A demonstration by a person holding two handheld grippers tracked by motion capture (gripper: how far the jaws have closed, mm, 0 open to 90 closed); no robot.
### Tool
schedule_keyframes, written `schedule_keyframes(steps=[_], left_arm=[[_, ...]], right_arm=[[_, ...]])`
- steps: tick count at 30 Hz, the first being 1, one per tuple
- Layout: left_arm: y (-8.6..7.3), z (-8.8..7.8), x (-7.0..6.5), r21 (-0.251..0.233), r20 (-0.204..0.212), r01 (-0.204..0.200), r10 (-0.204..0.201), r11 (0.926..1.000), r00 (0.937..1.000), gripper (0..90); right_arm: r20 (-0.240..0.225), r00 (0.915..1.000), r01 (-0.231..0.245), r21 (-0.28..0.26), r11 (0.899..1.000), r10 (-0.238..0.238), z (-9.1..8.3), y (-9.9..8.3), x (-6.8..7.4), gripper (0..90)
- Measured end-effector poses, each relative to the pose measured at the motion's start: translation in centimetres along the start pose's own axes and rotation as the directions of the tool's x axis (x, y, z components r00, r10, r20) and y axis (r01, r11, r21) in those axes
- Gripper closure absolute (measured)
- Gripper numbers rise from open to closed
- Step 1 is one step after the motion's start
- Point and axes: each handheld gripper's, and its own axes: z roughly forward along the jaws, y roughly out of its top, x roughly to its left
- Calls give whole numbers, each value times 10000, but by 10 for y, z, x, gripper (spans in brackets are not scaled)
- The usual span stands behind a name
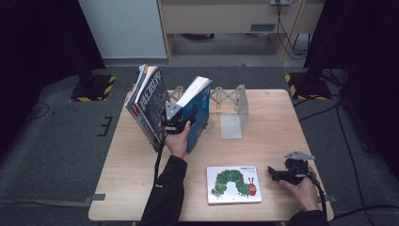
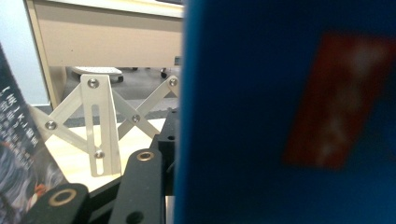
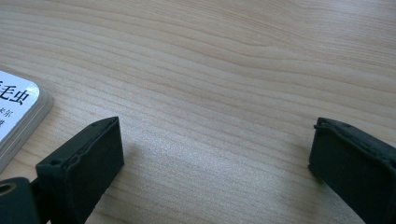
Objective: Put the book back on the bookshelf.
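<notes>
Right gripper (image 1: 275,173) low on the table (image 1: 263,113), jaws wide apart with nothing between, caterpillar book (image 1: 233,184) flat beside it, left gripper (image 1: 181,123) clamped on the leaning blue book (image 1: 200,106), dark book (image 1: 149,101) tilted next to it.

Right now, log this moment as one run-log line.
left gripper: at blue book, grip unclear | dark book: leaning left of it | right gripper: open, over table | caterpillar book: flat

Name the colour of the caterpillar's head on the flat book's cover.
Red, on the caterpillar book; high view.
</notes>
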Motion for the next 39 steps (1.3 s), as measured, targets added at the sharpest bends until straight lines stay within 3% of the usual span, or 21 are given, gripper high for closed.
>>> schedule_keyframes(steps=[15, 19, 24, 29, 39], left_arm=[[-10, -9, -18, -251, -76, -452, 450, 9987, 9990, 568], [-11, -6, -21, -320, -124, -414, 410, 9986, 9991, 566], [-10, -1, -22, -367, -476, -297, 279, 9989, 9985, 564], [-8, 5, -19, -350, -434, 36, -51, 9994, 9990, 560], [-8, 11, -21, -411, -356, 79, -94, 9991, 9993, 552]], right_arm=[[-6, 10000, 37, 4, 10000, -37, 0, 0, 0, 33], [-18, 10000, 39, 24, 10000, -38, 0, 0, 0, 33], [-11, 10000, 16, 25, 10000, -16, 0, 0, 0, 28], [-11, 10000, 3, 41, 10000, -3, 1, 1, 0, 25], [-8, 10000, -26, 37, 10000, 26, 1, 1, 0, 23]])
